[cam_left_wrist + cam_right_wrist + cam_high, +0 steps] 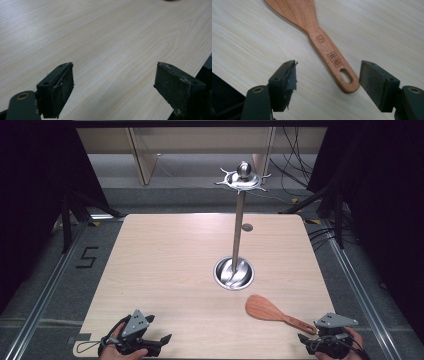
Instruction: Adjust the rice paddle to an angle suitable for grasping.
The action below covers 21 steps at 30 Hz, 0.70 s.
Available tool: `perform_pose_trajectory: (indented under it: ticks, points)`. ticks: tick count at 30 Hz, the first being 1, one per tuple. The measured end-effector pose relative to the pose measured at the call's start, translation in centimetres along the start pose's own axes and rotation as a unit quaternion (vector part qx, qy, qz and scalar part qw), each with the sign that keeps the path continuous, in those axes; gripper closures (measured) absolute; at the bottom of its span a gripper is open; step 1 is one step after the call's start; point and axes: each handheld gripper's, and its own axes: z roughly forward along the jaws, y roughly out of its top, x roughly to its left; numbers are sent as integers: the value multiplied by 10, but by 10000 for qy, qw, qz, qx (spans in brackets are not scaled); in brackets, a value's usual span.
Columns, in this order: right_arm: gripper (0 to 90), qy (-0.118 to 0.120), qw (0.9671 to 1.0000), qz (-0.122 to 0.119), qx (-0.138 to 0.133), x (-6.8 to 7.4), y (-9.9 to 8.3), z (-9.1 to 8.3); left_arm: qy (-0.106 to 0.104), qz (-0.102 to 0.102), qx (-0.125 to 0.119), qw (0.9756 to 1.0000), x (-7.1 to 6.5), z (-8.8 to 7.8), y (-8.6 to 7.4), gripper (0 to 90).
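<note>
A wooden spatula (272, 311) lies flat on the light wood table (165, 265) at the front right, blade toward the middle. Its handle end with a hanging slot (345, 76) lies between the jaws of my right gripper (327, 75), which is open and not touching it. That right gripper (325, 336) sits at the table's front right corner. My left gripper (150, 342) rests at the front left edge, open, with bare table between its jaws (113, 75). A steel stand (239, 220) with hooks at its top (243, 177) rises from a round steel base (233, 273) right of centre.
A small dark disc (247, 227) lies on the table behind the stand. Black curtains flank both sides, and cables trail on the floor at the back right. A black mark reading 5 (86, 257) is on the floor to the left.
</note>
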Motion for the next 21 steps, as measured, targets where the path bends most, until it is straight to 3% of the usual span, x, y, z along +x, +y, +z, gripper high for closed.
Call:
perform_pose_trajectory:
  ticks: [1,3,4,5,6,8,10,13,16,19,20,21]
  points:
    - [317,14,10000,-36,-11,0,0,0,-5,33,-8,10000,0,0,0,151]
    - [342,113,9999,38,8,0,1,0,-18,-124,-48,9999,-1,1,-1,152]
    - [354,58,10000,64,1,1,0,-1,52,48,139,9999,1,-1,0,151]
    - [366,54,10000,-52,-6,0,0,0,62,16,116,9999,1,0,0,152]
    - [379,63,10000,-39,-9,1,0,0,-17,-140,-48,9999,-1,1,-1,152]
    - [415,84,9999,-83,-15,1,0,0,-14,-131,-54,9999,-1,1,0,152]
    - [460,88,9998,-196,18,1,0,0,-2,-18,44,10000,0,0,0,152]
    - [541,96,9996,-252,-27,2,0,1,-2,-11,49,10000,1,0,0,152]
    - [633,157,9997,-166,15,4,1,0,14,-74,13,10000,-1,0,0,152]
    - [706,196,9997,-142,-6,4,1,1,5,16,-22,10000,0,0,0,151]
    - [744,160,9997,-189,-12,3,0,1,-2,-126,-7,9999,-2,0,0,152]
    - [744,160,9997,-189,-12,3,0,1,-2,-126,-7,9999,-2,0,0,151]
